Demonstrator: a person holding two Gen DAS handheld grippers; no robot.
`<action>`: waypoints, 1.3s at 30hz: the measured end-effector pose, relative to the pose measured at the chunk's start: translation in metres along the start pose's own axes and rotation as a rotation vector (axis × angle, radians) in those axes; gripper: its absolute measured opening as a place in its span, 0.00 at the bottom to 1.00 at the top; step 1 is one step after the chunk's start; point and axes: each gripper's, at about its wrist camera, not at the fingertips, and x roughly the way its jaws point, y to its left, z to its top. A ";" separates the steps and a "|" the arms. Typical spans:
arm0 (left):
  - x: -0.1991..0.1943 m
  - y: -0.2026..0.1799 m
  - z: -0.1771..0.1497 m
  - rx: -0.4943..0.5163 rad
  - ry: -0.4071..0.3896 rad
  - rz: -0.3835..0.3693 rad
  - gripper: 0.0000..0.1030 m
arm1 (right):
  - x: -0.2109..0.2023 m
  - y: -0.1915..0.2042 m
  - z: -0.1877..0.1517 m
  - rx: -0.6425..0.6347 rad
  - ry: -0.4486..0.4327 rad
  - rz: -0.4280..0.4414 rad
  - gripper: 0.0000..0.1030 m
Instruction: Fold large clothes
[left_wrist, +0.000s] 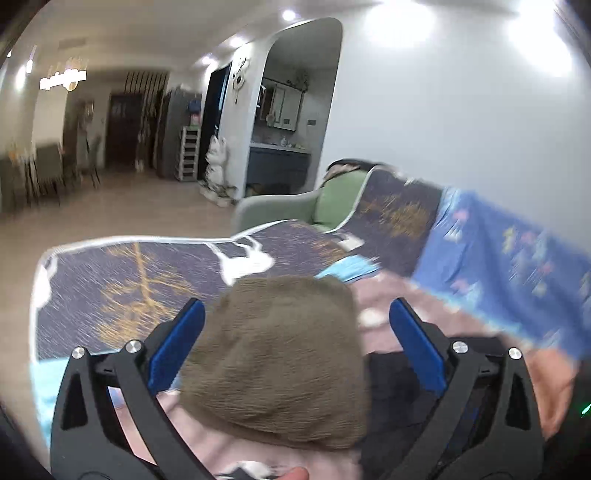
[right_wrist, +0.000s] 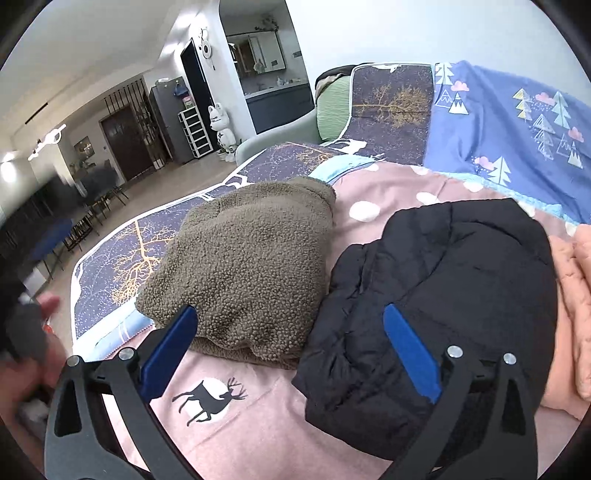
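On the pink sheet (right_wrist: 266, 417), left to right: brown fleece (right_wrist: 247, 266) folded, black puffer jacket (right_wrist: 443, 295) folded, peach garment (right_wrist: 572, 295) apparently pending. Left gripper (left_wrist: 295, 343) and right gripper (right_wrist: 288, 354) both spread, holding nothing. Roughly 2 items done.

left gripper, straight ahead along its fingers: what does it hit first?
Most likely the folded brown fleece. It fills the space between the open left gripper fingers and lies just ahead, on the pink sheet. The frame is blurred, so whether the tips would skim over its top is unclear.
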 end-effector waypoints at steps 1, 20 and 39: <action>0.003 -0.002 -0.003 0.018 0.001 0.008 0.98 | 0.002 0.001 -0.001 0.002 0.002 0.009 0.98; 0.023 0.024 -0.033 0.139 0.162 0.060 0.98 | 0.021 0.024 -0.004 -0.026 0.077 -0.027 0.98; 0.028 0.015 -0.039 0.138 0.202 0.080 0.98 | 0.022 0.018 -0.004 -0.013 0.092 -0.008 0.98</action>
